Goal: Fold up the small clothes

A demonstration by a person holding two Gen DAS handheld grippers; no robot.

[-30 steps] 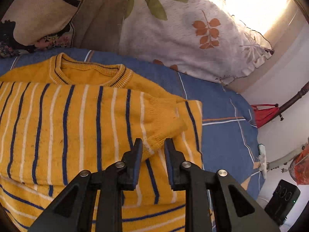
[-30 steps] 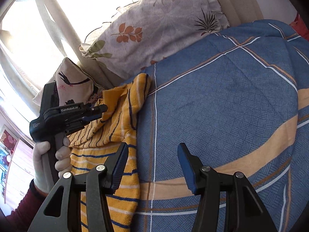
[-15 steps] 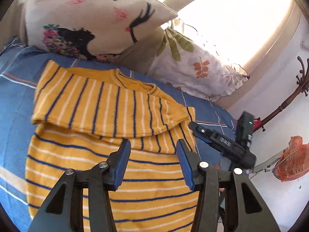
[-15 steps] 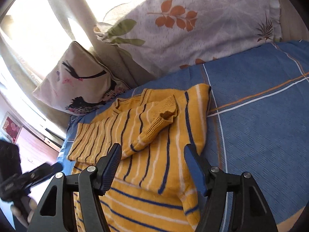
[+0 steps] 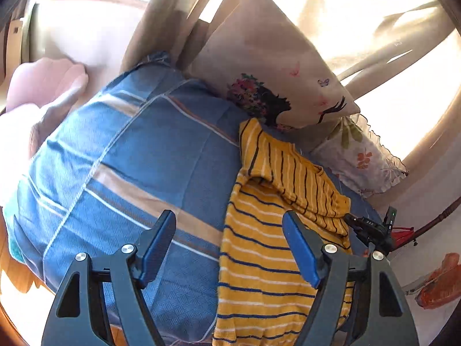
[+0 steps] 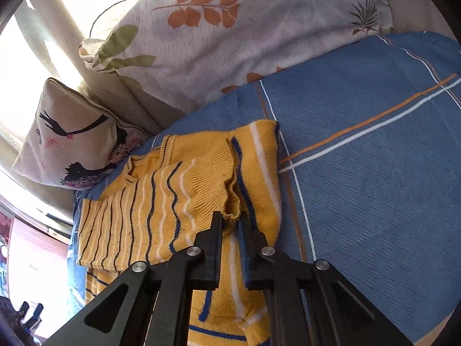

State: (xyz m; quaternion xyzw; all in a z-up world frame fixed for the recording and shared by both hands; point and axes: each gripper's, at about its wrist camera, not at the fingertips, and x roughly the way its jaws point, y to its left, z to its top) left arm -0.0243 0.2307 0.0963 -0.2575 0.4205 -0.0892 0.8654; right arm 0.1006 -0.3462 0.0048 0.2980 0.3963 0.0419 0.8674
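A small yellow sweater point(image 5: 268, 245) with navy and white stripes lies on the blue bedspread point(image 5: 138, 155), one sleeve folded across its chest. My left gripper point(image 5: 229, 248) is open and empty, held above the bedspread at the sweater's left edge. My right gripper point(image 6: 230, 227) is shut on the ribbed cuff of the folded sleeve point(image 6: 213, 181), over the sweater point(image 6: 138, 213). The right gripper also shows in the left wrist view point(image 5: 368, 227) at the sweater's right side.
A cushion with a printed face point(image 5: 276, 66) and a leaf-print pillow point(image 6: 230, 28) lean at the head of the bed by the curtains. A pink cushion point(image 5: 43, 86) lies far left. The bedspread point(image 6: 374, 158) stretches right of the sweater.
My right gripper moved down to the folded sleeve and shut on its cuff. My left gripper let go, opened wide and drew back to the left of the sweater.
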